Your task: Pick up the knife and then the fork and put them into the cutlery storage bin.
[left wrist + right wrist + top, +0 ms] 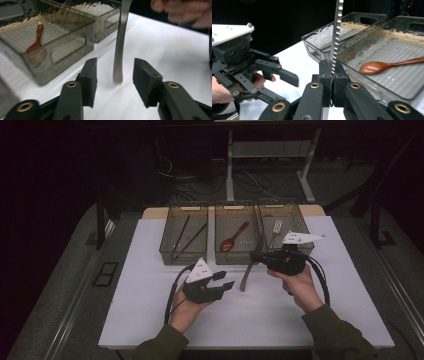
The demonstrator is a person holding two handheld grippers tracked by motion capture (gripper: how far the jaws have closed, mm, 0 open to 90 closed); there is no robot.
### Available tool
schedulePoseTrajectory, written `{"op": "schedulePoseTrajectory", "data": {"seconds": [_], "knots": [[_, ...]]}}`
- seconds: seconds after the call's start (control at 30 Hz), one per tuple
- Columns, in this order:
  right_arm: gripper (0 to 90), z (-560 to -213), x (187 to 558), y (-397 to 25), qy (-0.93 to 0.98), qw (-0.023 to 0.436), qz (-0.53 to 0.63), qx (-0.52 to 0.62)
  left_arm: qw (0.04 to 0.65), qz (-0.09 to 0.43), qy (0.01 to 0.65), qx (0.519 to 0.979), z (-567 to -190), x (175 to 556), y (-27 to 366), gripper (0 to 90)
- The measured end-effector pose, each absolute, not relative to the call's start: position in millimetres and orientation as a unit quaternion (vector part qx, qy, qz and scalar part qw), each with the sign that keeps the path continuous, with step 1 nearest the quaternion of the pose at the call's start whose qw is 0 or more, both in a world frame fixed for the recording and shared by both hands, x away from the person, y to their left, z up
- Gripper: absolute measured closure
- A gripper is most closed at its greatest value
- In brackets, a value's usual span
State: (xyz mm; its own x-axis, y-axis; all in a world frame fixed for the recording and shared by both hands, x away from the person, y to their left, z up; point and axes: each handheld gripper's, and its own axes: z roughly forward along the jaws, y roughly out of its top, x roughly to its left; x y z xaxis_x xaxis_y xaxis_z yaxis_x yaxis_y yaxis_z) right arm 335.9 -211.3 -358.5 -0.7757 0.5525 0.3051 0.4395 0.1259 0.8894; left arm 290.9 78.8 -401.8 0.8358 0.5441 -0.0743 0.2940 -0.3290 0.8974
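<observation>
A metal knife [246,276] with a serrated blade [336,35] is gripped by my right gripper [255,256], whose jaws are shut on the blade [333,72]. The knife is held up steeply, and its smooth handle end [118,72] reaches down close to the white tabletop [300,310]. My left gripper [226,279] is open just left of that handle. In the left gripper view the handle hangs between its two spread pads [91,77], touching neither. The right gripper view shows the left gripper [287,90] open at the left.
Three clear bins stand in a row at the back of the white tabletop. The left bin [165,251] holds dark chopsticks [182,237], the middle bin [235,206] a wooden spoon [234,239], the right bin [300,217] a fork [276,226].
</observation>
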Motion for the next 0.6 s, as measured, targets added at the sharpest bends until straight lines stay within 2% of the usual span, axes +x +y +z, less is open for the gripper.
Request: {"op": "schedulePoseTrajectory", "data": {"seconds": [0.13, 0.33, 0.6], "knots": [[87.2, -356.7, 337.9, -222.0, 0.745, 0.057, 0.570, 0.341, 0.520, 0.106, 0.263, 0.805, -407.5, 289.0, 98.4, 43.8], [87.1, -354.8, 340.1, -236.3, 0.742, 0.065, 0.566, 0.353, 0.522, 0.096, 0.266, 0.804, -415.1, 283.3, 125.3, 36.6], [87.2, -349.7, 342.3, -254.9, 0.742, 0.079, 0.560, 0.360, 0.510, 0.101, 0.265, 0.812, -426.9, 274.9, 151.3, 21.8]]}}
